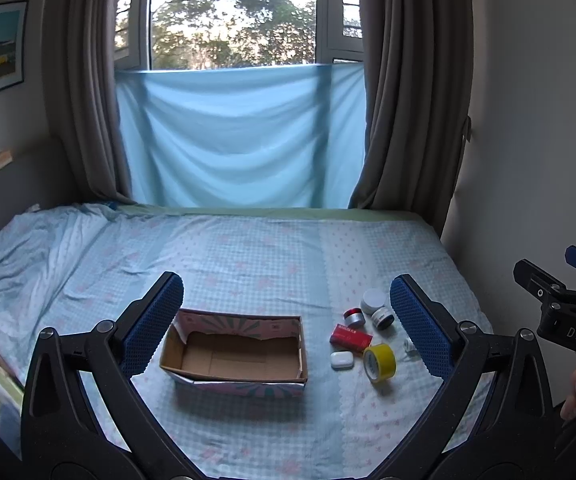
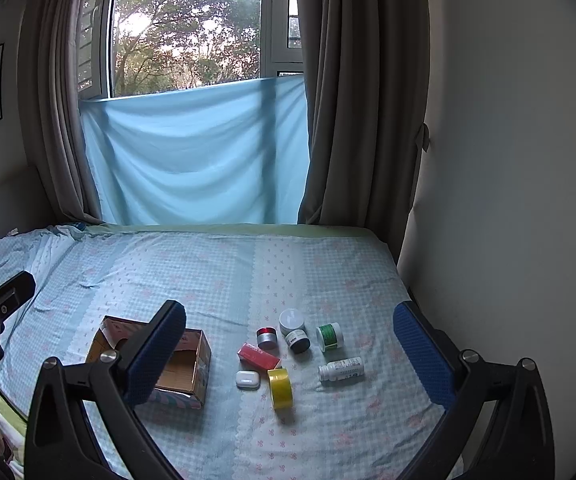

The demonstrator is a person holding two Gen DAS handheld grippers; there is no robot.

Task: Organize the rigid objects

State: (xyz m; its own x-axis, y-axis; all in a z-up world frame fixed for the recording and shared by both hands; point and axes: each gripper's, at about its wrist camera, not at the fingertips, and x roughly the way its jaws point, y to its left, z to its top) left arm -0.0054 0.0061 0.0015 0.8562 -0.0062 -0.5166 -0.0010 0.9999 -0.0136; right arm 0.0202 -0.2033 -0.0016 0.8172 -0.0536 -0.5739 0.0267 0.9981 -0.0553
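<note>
Left tool (image 1: 286, 320): held wide apart, nothing gripped, cardboard box (image 1: 236, 354) framed between its fingers.
Right tool (image 2: 288, 344): spread wide, nothing gripped, yellow tape (image 2: 280, 387) seen ahead.

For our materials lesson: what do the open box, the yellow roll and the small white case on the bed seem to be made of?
Open box: cardboard, matte brown inside with visible flap seams, printed paper outside.
Yellow roll: probably plastic adhesive tape, smooth and slightly glossy, wound around a core.
Small white case: likely hard plastic, glossy, with rounded corners.
</note>
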